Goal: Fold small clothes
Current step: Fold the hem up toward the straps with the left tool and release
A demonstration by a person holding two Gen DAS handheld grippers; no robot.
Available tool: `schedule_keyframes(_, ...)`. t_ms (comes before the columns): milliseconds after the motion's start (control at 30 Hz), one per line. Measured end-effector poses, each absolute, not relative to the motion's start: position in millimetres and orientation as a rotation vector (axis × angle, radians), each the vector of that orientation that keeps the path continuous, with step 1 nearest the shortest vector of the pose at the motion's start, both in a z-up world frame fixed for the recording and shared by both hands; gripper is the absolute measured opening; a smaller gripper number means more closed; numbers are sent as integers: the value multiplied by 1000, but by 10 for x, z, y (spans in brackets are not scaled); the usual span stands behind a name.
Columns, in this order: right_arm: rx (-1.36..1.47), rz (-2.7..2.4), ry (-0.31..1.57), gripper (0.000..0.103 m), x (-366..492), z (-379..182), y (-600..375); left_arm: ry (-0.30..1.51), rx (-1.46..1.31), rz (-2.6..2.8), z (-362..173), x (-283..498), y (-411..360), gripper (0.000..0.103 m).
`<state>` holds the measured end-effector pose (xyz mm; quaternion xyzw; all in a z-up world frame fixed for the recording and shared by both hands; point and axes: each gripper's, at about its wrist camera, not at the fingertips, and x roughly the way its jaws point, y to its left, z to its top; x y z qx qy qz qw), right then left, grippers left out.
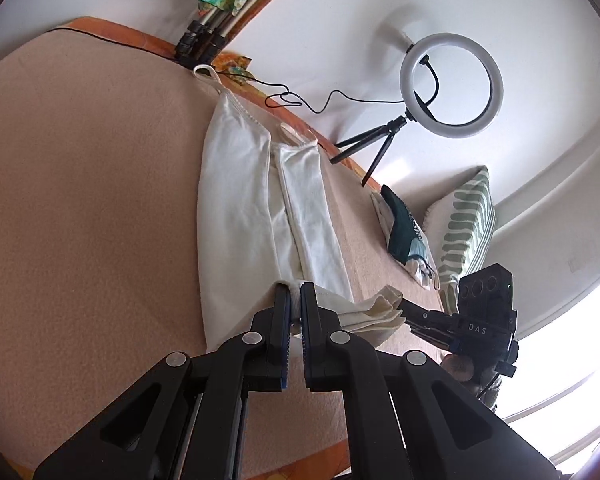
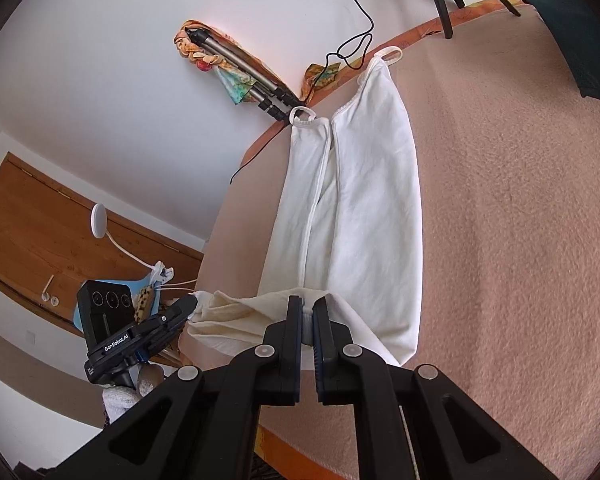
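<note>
A white strappy top (image 1: 244, 200) lies lengthwise on the beige blanket (image 1: 80, 200), its sides folded inward and its straps at the far end. My left gripper (image 1: 295, 300) is shut on the near hem, which is lifted off the blanket. To its right in that view, the right gripper (image 1: 404, 309) pinches the other end of the hem. In the right wrist view the top (image 2: 364, 208) stretches away from my right gripper (image 2: 308, 312), shut on the hem. The left gripper (image 2: 190, 305) holds the bunched hem at the left.
A ring light on a small tripod (image 1: 452, 84) stands by the wall with a black cable (image 1: 340, 98). A striped pillow (image 1: 468, 224) and a dark green folded garment (image 1: 404, 224) lie at the right. A folded tripod (image 2: 240, 76) leans on the wall.
</note>
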<state>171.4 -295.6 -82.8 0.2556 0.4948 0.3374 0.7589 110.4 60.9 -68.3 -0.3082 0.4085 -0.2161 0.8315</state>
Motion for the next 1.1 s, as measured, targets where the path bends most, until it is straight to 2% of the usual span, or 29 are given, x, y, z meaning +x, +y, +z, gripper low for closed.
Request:
schedule_keyframes(267,567,654,1113,2,2189,-1069,-2891,900,-669,-407,-904,1505,635,3)
schedule_keyframes(600,538,613,1157,3,2334,-1242,-2836,940,-632,-377,-1067,1689,603,4)
schedule_keyframes(633,540,619,1157,5,2338,-1240,-2835,939,-622,-375,-1057,1692,603,5)
schedule_keyframes(700,519,630,1150,10,2331,-1201,-2841,931,-613,-375,-1016,1691,626,15)
schedule_keyframes(733,501,639,1138,22,2310,-1165,-2857,921,-608,-370,-986,1685,654,18)
schedule_keyframes(800,459,639,1087,33,2264,-1066,-2895,886,-586,-371,-913,1646,723,22)
schedule_keyframes(900,394,636,1041,33,2220,-983,-2963,859,-521,-378,-866,1588,787,22)
schedule_keyframes(1100,233,633,999,33,2181,-959,-2830,921,-392,-409,-1012,1599,618,22)
